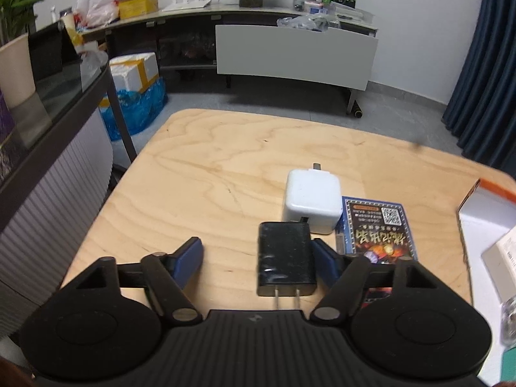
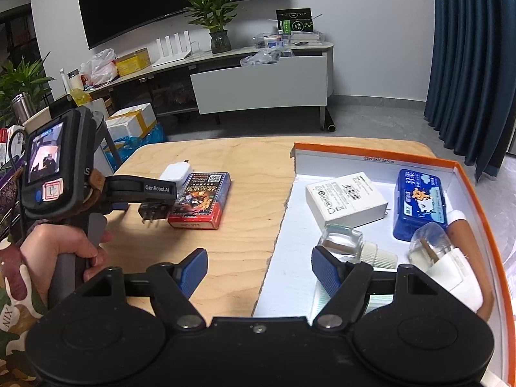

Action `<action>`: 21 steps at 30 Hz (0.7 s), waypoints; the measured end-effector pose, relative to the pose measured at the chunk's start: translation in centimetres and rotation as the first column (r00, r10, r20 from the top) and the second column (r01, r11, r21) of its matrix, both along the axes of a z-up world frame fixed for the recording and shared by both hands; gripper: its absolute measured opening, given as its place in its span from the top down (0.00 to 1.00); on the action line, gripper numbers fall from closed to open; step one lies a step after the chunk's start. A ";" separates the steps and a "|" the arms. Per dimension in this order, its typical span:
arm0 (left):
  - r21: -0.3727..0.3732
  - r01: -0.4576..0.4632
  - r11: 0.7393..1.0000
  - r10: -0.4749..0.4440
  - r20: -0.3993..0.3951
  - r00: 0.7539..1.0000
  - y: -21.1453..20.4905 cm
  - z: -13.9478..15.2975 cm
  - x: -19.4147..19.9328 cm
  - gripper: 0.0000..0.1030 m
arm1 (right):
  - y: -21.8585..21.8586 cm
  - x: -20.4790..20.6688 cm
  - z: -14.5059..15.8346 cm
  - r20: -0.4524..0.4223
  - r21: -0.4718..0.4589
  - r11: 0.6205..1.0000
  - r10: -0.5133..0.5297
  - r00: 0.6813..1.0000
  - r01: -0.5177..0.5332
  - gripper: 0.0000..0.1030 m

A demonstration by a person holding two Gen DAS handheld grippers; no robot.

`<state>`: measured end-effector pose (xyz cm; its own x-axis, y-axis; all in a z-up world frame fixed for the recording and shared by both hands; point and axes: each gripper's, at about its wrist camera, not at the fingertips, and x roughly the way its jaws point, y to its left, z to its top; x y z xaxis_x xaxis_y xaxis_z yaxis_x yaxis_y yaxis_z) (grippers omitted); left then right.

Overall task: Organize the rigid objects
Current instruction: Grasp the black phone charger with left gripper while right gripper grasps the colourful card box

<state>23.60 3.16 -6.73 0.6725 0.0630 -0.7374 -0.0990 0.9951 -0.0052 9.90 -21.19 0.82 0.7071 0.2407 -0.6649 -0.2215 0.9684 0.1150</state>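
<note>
Left wrist view: black charger [image 1: 285, 258] lies flat on the wooden desk [image 1: 209, 174], prongs toward the camera, sitting between the blue pads of the left tool [image 1: 258, 258]. Right pad touches or nearly touches the charger's side; left pad stands well clear of it, so no grip yet, jaws open. Just beyond the black charger, touching its far end, a white charger [image 1: 311, 204], prongs pointing away. Beside both on the right, a deck of cards [image 1: 375, 229] in a blue-and-red printed box, lying flat. At the right edge, corner of a white box with orange rim [image 1: 483, 193]. Right wrist view: a hand [image 2: 61, 245] with a camouflage sleeve holds the left tool's grip; the same black charger [image 2: 154, 212], white charger [image 2: 175, 171] and deck of cards [image 2: 201, 200] cluster on the left half of the desk [image 2: 245, 174]. Right tool [image 2: 259, 269] hangs over the near edge of the orange-rimmed box [image 2: 474, 193], jaws open, nothing between them. Inside the box: a small white carton [image 2: 346, 200], a blue case [image 2: 419, 206], a clear glass bottle with white cap [image 2: 345, 243], a clear-and-white plug-in item [image 2: 445, 258].
</note>
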 end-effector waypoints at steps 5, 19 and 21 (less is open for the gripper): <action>0.016 0.015 1.000 -0.015 0.011 1.000 0.1 0.2 -0.3 0.49 | 0.6 0.3 0.0 0.000 -0.008 1.000 0.010 1.000 -0.010 0.18; -0.011 0.058 0.998 -0.057 0.032 0.998 1.2 0.1 -1.7 0.65 | 2.2 1.3 0.0 -0.004 -0.024 0.999 0.030 1.000 -0.031 0.18; -0.007 0.059 0.998 -0.058 0.043 0.997 1.5 0.3 -2.6 0.65 | 2.6 1.9 0.0 -0.008 -0.021 0.999 0.035 0.999 -0.035 0.18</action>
<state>20.98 4.71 -6.45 0.7055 0.0170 -0.7085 -0.0401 0.9991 -0.0159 11.77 -18.55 0.81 0.6934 0.2510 -0.6755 -0.2544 0.9623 0.0965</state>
